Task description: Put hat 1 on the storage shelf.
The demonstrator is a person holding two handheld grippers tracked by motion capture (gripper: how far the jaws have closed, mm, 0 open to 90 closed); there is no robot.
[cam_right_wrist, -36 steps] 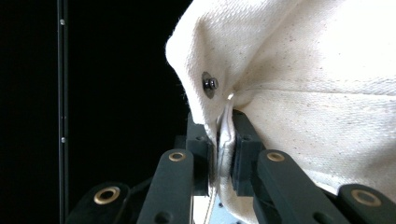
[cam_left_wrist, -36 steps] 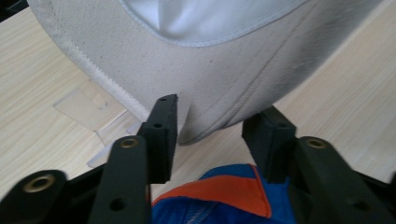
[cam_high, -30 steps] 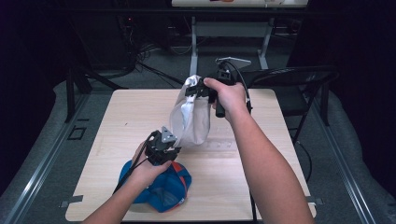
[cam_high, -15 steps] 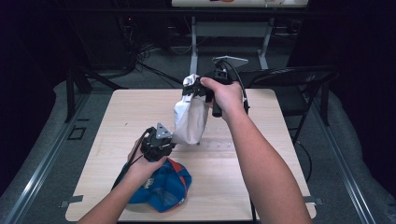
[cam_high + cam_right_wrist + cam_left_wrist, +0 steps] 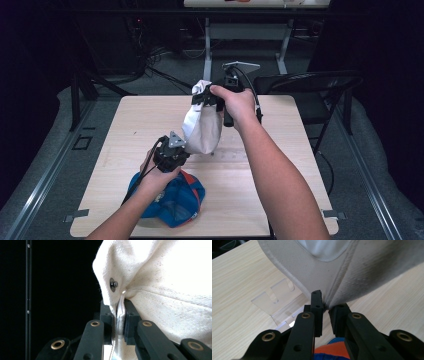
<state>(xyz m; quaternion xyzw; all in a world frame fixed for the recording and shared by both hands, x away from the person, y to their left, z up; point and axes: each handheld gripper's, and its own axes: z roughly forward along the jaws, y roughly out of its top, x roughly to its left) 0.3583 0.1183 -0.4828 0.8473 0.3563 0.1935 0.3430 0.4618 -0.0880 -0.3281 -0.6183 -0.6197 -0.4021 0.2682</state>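
One blue cap point(image 5: 170, 200) (orange-trimmed) beneath left hand-held gripper point(image 5: 172, 150).

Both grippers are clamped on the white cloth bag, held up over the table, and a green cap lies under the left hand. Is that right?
Not quite: the cap is blue and orange, not green, as the high view shows. The rest holds: the left gripper and the right gripper are each clamped on the white cloth bag over the table.

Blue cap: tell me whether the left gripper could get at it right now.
Probably not yet: the left gripper is shut on the white bag's lower edge. The blue cap lies uncovered right under that hand, so once released, likely yes.
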